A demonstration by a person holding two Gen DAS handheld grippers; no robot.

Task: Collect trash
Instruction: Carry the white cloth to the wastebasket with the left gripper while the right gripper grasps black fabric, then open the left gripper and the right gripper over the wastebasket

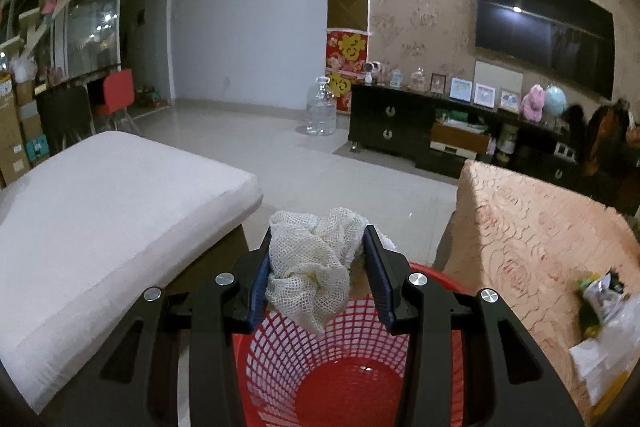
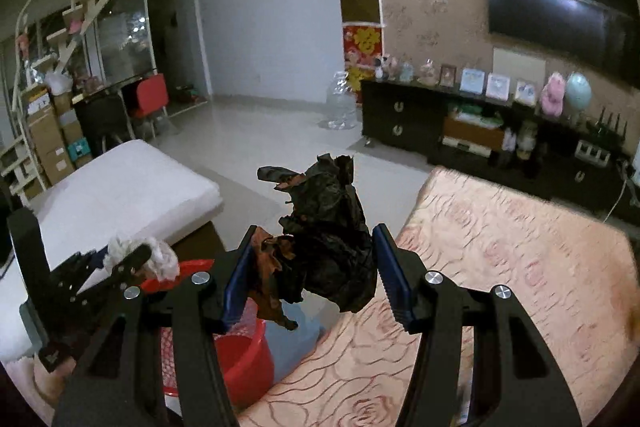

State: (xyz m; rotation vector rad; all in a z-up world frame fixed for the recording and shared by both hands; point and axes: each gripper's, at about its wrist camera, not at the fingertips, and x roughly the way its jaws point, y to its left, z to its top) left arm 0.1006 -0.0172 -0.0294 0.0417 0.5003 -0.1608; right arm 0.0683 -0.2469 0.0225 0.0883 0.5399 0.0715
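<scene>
Left gripper (image 1: 318, 269) is clamping crumpled white mesh (image 1: 312, 267) above the red basket (image 1: 352, 367) — right gripper (image 2: 316, 273) is gripping a black bag (image 2: 328, 239).

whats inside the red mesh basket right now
The red plastic mesh basket shows a bare red bottom with only a small dark speck. The left hand-held gripper and its crumpled white net cover the far rim, so that part stays unseen.
</scene>
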